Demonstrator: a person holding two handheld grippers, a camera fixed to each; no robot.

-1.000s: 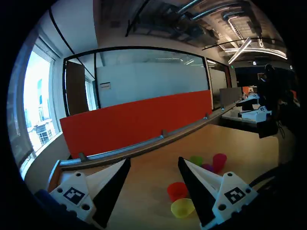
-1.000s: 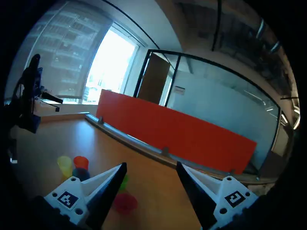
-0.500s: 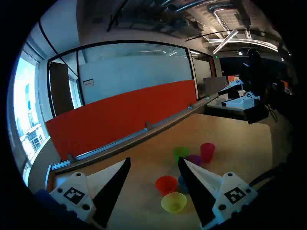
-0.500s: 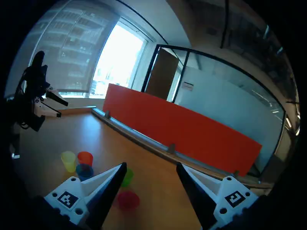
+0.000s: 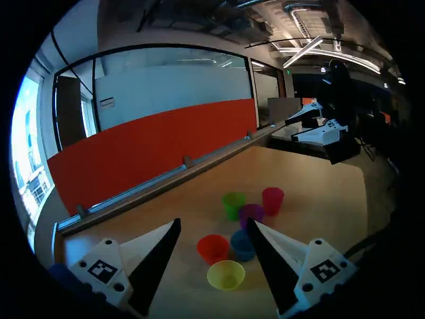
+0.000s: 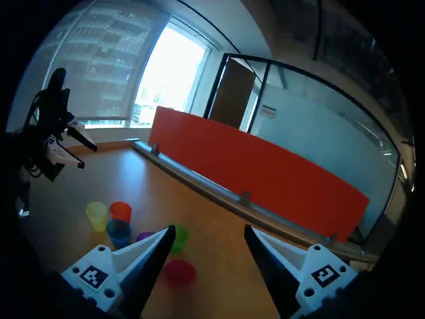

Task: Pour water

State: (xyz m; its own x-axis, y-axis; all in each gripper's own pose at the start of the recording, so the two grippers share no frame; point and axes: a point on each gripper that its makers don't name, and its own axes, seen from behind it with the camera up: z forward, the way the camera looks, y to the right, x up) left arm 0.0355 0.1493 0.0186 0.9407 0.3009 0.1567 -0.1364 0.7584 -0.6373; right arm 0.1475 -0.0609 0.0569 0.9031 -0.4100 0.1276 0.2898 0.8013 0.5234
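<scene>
While your left gripper (image 5: 213,221) and right gripper (image 6: 209,227) hang above the table (image 5: 324,186), both jaws gape empty; the yellow cup (image 5: 226,275) stands just beside the orange cup (image 5: 212,248)

Both cameras hover above the wooden table (image 5: 329,196), angled toward the orange partition (image 5: 149,143), one left and one right of the coloured cups (image 5: 241,245), which both views share nearby.

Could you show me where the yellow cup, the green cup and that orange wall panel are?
yellow cup (image 5: 226,275), left gripper view, inside its open mouth.
green cup (image 5: 233,208), left gripper view, on its side wall.
orange panel (image 5: 149,151), left gripper view, on its flat front.
</scene>
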